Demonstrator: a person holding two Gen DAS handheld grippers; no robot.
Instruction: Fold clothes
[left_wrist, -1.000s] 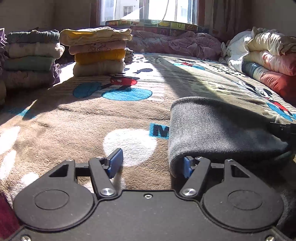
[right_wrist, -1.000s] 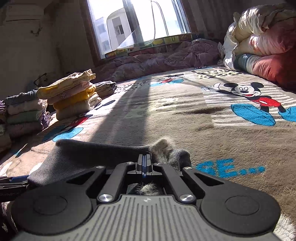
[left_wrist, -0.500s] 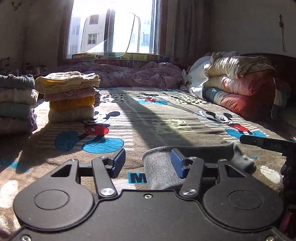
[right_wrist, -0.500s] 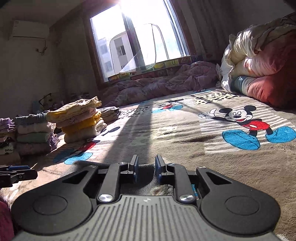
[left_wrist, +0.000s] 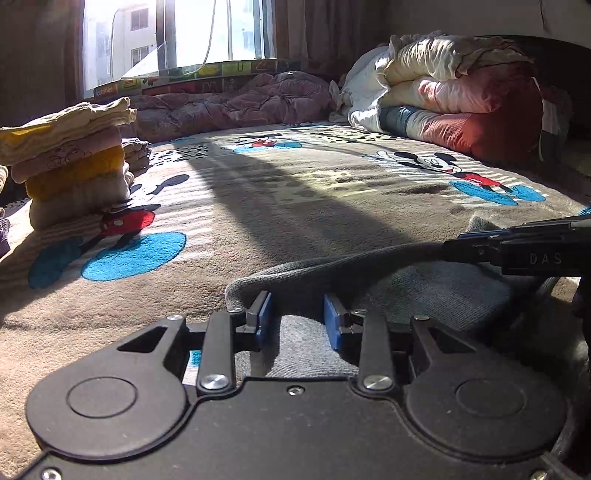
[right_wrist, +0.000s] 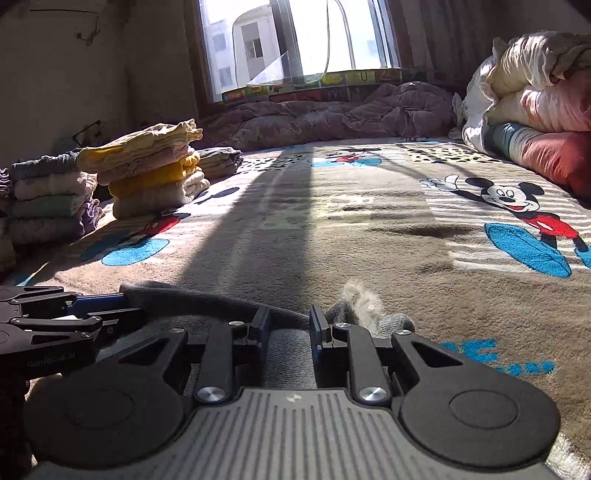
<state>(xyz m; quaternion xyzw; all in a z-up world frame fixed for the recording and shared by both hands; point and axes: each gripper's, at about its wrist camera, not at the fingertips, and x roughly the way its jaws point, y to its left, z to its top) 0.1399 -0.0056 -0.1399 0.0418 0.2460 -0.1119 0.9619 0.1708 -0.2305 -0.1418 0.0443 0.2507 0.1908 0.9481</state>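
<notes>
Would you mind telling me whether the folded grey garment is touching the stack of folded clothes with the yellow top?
Apart. The right wrist view shows the grey garment by the grippers and the stack far off, with open blanket between them.

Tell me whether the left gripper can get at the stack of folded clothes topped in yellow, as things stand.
Probably not yet: the left gripper is closing around the grey garment, and the stack of folded clothes sits well across open blanket, nothing between.

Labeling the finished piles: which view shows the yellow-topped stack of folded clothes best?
The right wrist view: the stack of folded clothes sits whole there, all layers visible, with a second pile beside it. In the left wrist view the stack sits at the left edge, with its left side cut off.
</notes>
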